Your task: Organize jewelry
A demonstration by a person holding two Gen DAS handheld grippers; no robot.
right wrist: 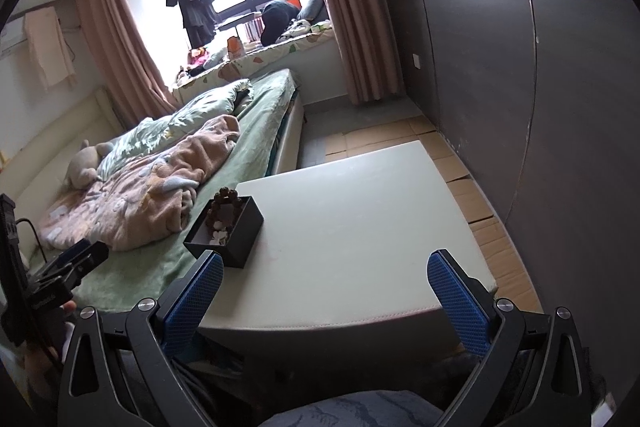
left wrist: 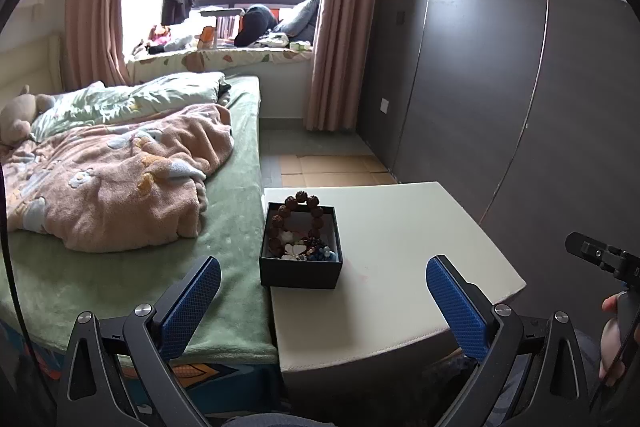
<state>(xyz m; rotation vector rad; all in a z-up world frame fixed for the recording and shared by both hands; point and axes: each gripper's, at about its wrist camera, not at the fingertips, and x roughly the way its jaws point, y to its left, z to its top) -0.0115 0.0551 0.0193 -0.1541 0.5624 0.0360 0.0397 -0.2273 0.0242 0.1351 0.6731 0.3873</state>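
Note:
A small black open box (left wrist: 300, 273) stands at the left edge of a white table (left wrist: 400, 259), beside the bed. A brown bead bracelet (left wrist: 298, 211) leans over its far rim, and white and blue jewelry pieces (left wrist: 304, 251) lie inside. My left gripper (left wrist: 324, 291) is open and empty, held just short of the box. In the right wrist view the box (right wrist: 228, 231) sits at the table's (right wrist: 352, 227) left edge with the bracelet (right wrist: 226, 203) in it. My right gripper (right wrist: 326, 287) is open and empty over the table's near edge.
A bed with a green sheet (left wrist: 232, 235) and a pink blanket (left wrist: 116, 179) lies left of the table. A dark wardrobe (left wrist: 500, 87) stands to the right. Cardboard sheets (left wrist: 336, 169) cover the floor beyond the table. The right gripper's body (left wrist: 604, 259) shows at the left wrist view's right edge.

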